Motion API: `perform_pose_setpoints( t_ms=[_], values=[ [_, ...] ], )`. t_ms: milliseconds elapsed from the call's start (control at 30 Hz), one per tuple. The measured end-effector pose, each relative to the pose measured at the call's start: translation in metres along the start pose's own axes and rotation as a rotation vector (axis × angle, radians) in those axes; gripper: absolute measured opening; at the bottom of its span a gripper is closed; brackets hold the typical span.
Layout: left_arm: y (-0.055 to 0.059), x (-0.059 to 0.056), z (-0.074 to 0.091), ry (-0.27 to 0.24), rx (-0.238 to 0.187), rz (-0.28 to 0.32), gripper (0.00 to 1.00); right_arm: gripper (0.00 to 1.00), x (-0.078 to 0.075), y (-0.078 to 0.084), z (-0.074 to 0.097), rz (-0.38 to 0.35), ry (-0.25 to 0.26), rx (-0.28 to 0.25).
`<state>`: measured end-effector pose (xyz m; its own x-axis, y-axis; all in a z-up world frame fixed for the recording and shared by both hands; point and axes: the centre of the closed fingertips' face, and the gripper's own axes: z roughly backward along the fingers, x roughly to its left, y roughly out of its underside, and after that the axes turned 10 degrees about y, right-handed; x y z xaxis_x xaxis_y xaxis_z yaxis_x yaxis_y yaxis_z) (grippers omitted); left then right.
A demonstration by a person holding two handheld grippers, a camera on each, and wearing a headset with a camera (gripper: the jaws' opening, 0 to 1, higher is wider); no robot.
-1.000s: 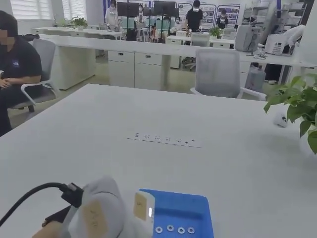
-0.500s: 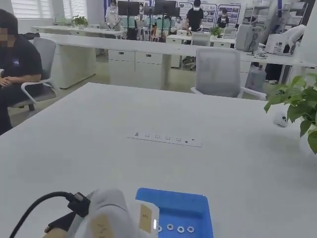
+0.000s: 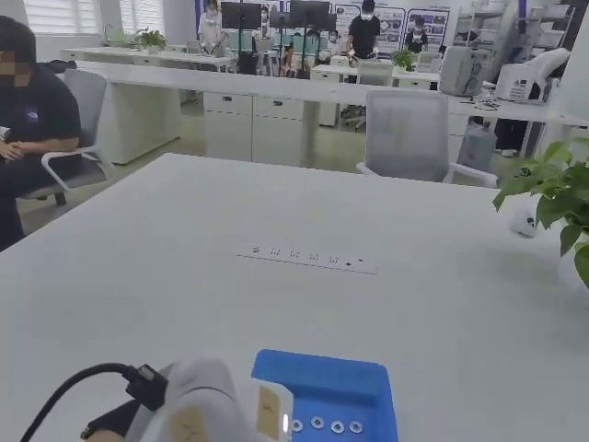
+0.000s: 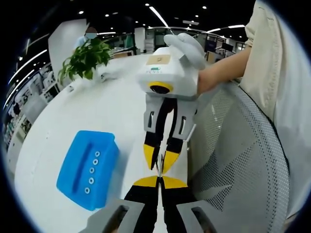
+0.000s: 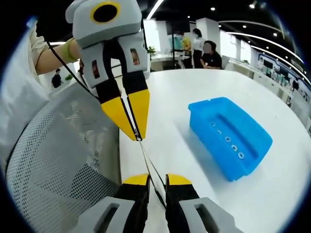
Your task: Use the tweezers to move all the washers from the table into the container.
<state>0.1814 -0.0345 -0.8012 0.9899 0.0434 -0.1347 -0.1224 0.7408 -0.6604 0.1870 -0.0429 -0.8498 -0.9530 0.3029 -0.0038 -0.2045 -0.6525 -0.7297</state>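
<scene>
Your left gripper (image 4: 158,179) and right gripper (image 5: 156,180) both clamp the tweezers (image 5: 147,162) — likely a handover; free one next, then reach for the washers (image 5: 227,139) off the right gripper's right.

Left gripper (image 4: 159,180) sinking lower in head view, drifting slightly right toward blue container (image 3: 340,378); its cable plug (image 3: 149,387) following down-right

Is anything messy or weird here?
Nothing spilled or broken. Oddly, the left gripper and right gripper both seem to pinch the same tweezers. The washers sit in a row in the blue container.
</scene>
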Motion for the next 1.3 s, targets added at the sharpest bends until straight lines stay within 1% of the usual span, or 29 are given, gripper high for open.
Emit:
perform_pose_setpoints(
  t_ms=[333,467,500,667,833,967,1100,1167,1200,1300],
  values=[
    [0.009,0.002,-0.001,0.005,0.012,0.013,0.00,0.09,0.000,0.001,-0.003,0.006,-0.005,0.012],
    [0.015,0.003,-0.003,0.007,0.041,0.011,0.00,0.09,0.000,0.002,-0.005,0.003,-0.013,0.012],
    [0.018,0.003,-0.004,0.007,0.056,0.009,0.00,0.09,0.000,0.002,-0.005,0.000,-0.015,0.010],
    [0.027,0.005,-0.008,0.010,0.092,0.011,0.00,0.10,0.002,0.001,-0.005,-0.022,-0.026,-0.007],
    [0.035,0.005,-0.011,0.018,0.117,0.018,0.00,0.18,0.003,0.003,-0.006,-0.050,-0.013,-0.016],
    [0.040,0.006,-0.013,0.023,0.129,0.027,0.00,0.19,0.005,0.004,-0.003,-0.053,-0.010,-0.019],
    [0.044,0.008,-0.015,0.028,0.145,0.031,0.00,0.21,0.002,0.006,0.002,-0.047,0.012,-0.018],
    [0.046,0.008,-0.016,0.031,0.159,0.026,0.00,0.22,0.000,0.008,0.005,-0.053,0.024,-0.021],
    [0.048,0.008,-0.017,0.032,0.175,0.019,0.00,0.22,0.000,0.008,0.008,-0.059,0.032,-0.024],
    [0.052,0.009,-0.019,0.036,0.205,0.009,0.00,0.23,-0.002,0.010,0.013,-0.074,0.051,-0.028]
  ],
)
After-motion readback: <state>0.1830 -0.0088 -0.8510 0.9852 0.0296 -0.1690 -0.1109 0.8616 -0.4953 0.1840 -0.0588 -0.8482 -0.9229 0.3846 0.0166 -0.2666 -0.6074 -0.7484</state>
